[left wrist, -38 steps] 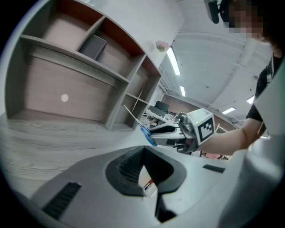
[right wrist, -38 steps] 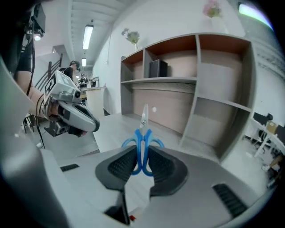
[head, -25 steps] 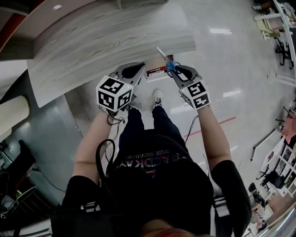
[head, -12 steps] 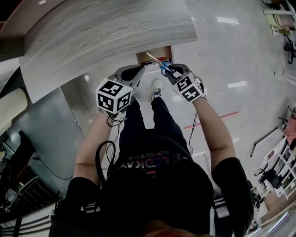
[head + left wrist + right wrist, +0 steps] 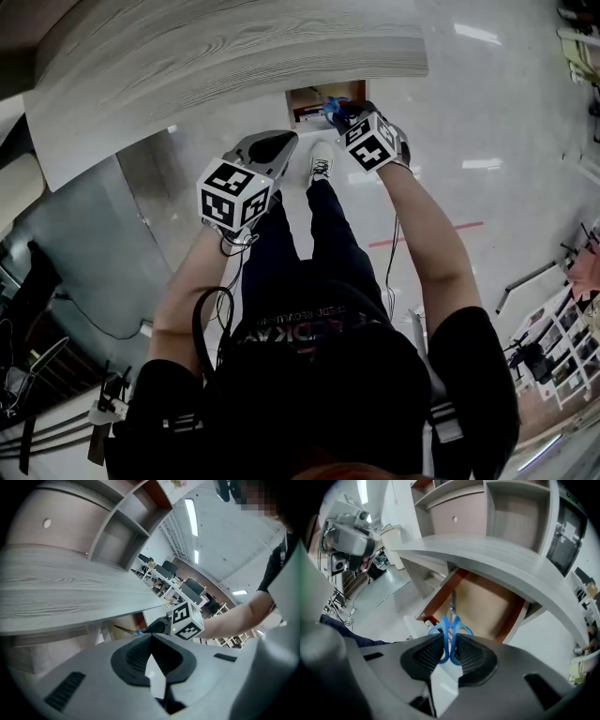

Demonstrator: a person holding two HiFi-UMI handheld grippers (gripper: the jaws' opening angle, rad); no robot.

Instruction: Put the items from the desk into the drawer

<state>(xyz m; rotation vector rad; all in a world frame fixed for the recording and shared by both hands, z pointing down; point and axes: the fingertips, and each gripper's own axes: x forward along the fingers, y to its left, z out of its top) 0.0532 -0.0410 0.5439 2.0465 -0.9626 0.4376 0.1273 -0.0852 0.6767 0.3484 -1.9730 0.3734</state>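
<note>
While right claw clamps scissors over open drawer, left claw closed, empty.

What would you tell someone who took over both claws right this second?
Left claw: shut, empty, held in front of the desk.
Right claw: shut on the blue-handled scissors, blades pointing into the open drawer.
Done: scissors are off the desk and at the drawer.
Left: probably lower them, open the Right claw to let them go; the drawer is not yet closed.
</note>
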